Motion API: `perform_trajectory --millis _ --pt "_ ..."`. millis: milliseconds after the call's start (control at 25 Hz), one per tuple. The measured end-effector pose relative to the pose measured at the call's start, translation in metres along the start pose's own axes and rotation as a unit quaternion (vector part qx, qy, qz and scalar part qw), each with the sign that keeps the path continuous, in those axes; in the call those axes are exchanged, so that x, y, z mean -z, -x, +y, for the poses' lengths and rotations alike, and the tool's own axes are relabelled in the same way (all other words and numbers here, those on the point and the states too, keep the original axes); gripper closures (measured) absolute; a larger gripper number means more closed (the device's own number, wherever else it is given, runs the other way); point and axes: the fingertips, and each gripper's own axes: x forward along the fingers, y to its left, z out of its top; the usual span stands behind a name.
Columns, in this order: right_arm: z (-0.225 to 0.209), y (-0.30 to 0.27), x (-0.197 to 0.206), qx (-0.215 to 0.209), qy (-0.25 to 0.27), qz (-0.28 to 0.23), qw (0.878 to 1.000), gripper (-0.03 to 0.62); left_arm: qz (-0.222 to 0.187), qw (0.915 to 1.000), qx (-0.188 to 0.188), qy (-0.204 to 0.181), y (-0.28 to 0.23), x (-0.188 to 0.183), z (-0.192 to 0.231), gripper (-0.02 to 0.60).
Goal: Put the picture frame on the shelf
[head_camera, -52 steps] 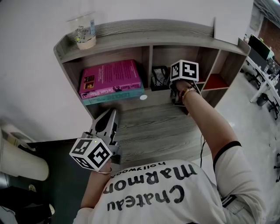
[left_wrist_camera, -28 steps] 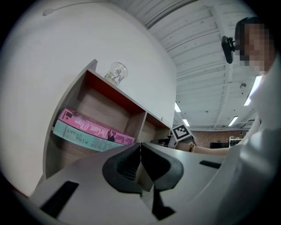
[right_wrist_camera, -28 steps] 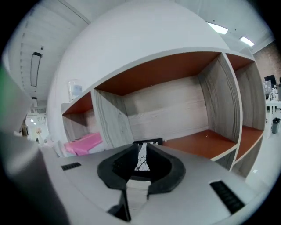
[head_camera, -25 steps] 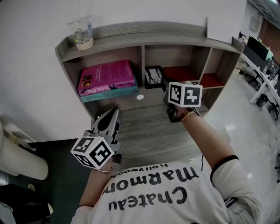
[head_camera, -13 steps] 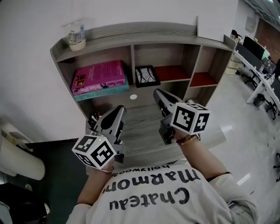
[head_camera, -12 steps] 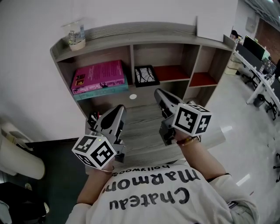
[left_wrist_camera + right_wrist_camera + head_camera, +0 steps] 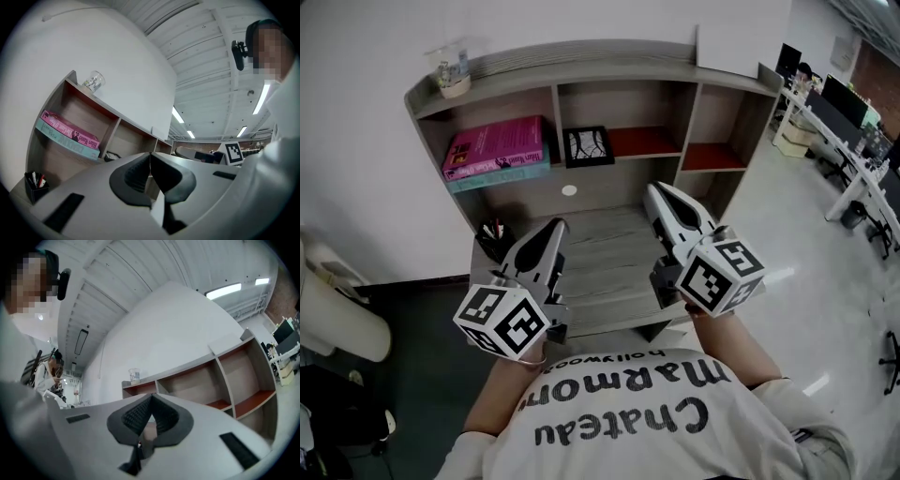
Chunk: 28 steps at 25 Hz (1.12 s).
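Observation:
The picture frame [image 7: 587, 147], black-rimmed with a black-and-white pattern, stands in the middle compartment of the wooden shelf [image 7: 581, 58], just right of the books. No gripper touches it. My left gripper [image 7: 558, 225] hovers over the desk [image 7: 609, 258] in front of the shelf, jaws together and empty; the left gripper view shows its pads [image 7: 150, 154] meeting. My right gripper [image 7: 654, 190] is beside it on the right, well short of the shelf, shut with nothing held; in the right gripper view its pads [image 7: 151, 396] meet too.
A pink book [image 7: 497, 150] lies on a teal one in the left compartment. A clear cup [image 7: 450, 77] and a white board [image 7: 727, 42] sit on the shelf top. A black pen holder [image 7: 492, 234] stands at the desk's left. Red-floored compartments [image 7: 712, 155] are at right.
My right gripper has drawn back from the shelf toward the person, leaving the frame standing in the middle compartment. The left gripper has also pulled back a little.

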Motion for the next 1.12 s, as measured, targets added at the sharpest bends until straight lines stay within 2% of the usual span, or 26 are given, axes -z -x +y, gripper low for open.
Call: perform_trajectory --millis 600,880,1120 --pt "0.013 0.1 0.026 0.001 -0.015 0.063 0.998 0.588 0.013 0.9995 -0.027 0.007 0.059 0.038 -0.085 0.563" --pt "0.027 0.135 0.037 -0.013 -0.009 0.088 0.996 0.588 0.012 0.9981 -0.057 0.019 0.091 0.061 -0.106 0.563" --pt "0.035 0.152 0.042 -0.027 -0.014 0.092 0.995 0.588 0.009 0.9976 -0.065 0.021 0.1 0.071 -0.117 0.563"
